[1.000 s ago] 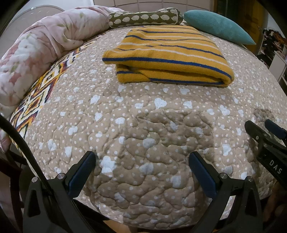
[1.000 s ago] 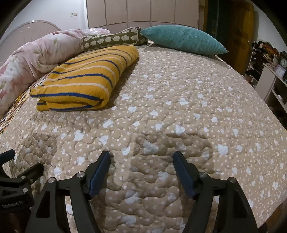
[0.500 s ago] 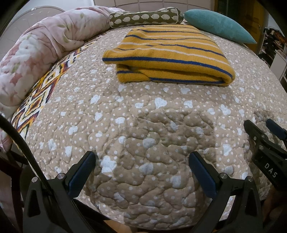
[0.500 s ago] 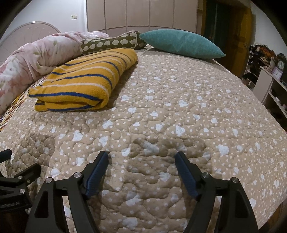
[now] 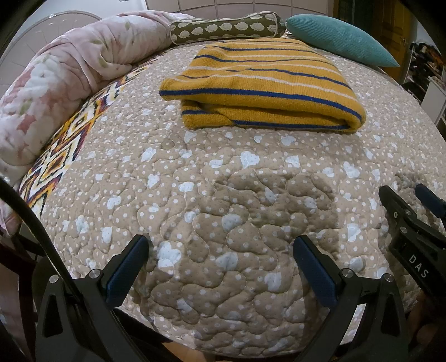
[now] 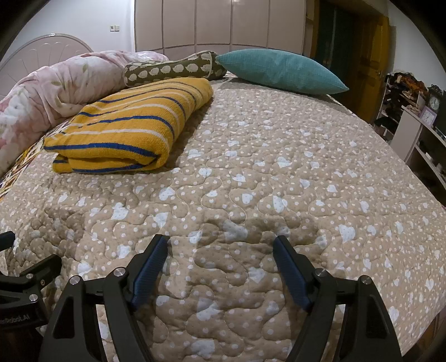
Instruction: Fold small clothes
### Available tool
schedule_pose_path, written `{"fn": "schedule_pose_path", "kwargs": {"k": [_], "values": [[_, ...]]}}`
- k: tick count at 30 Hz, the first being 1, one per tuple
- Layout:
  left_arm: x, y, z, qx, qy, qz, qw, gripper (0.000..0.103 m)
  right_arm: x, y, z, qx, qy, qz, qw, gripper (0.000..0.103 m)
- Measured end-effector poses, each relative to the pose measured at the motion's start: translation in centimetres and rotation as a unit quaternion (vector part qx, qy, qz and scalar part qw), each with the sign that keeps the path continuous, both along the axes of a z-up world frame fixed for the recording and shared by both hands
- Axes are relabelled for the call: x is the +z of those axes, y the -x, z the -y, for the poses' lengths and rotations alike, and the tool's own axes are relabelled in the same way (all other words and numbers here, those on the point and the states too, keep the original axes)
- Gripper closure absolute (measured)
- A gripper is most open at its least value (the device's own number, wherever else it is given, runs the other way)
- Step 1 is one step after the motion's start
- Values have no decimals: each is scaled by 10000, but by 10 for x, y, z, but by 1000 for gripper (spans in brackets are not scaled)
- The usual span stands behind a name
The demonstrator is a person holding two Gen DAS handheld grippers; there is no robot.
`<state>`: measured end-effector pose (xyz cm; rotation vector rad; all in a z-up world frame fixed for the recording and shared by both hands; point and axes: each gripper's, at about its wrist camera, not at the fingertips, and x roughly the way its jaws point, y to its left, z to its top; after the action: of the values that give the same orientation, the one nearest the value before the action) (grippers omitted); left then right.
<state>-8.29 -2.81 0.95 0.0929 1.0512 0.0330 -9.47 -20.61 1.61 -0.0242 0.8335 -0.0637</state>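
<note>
A yellow garment with blue and white stripes (image 5: 262, 83) lies folded into a thick rectangle on the far part of the quilted beige bedspread (image 5: 223, 195); it also shows in the right wrist view (image 6: 133, 125), at the left. My left gripper (image 5: 220, 247) is open and empty, low over the near edge of the bed, well short of the garment. My right gripper (image 6: 220, 250) is open and empty too, beside the left one, over bare bedspread (image 6: 278, 181). The right gripper's side shows at the right edge of the left wrist view (image 5: 412, 222).
A rolled pink floral duvet (image 5: 61, 83) runs along the left. A green bolster with a hedgehog print (image 5: 225, 26) and a teal cushion (image 5: 340, 39) lie behind the garment. Shelves (image 6: 418, 125) stand off the bed's right side.
Both grippers have drawn back and tilted up slightly, so the garment sits a little lower in both views. Both stay open and empty.
</note>
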Motion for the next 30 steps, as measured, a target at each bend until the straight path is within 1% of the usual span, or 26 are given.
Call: {"fn": "schedule_pose_path", "kwargs": {"k": [8, 30], "values": [[0, 0, 0, -5, -7, 9, 10000, 0, -1, 1, 1, -31, 38, 59, 10000, 18], [1, 1, 1, -5, -20, 42, 10000, 0, -2, 3, 0, -32, 67, 102, 9999, 18]]}}
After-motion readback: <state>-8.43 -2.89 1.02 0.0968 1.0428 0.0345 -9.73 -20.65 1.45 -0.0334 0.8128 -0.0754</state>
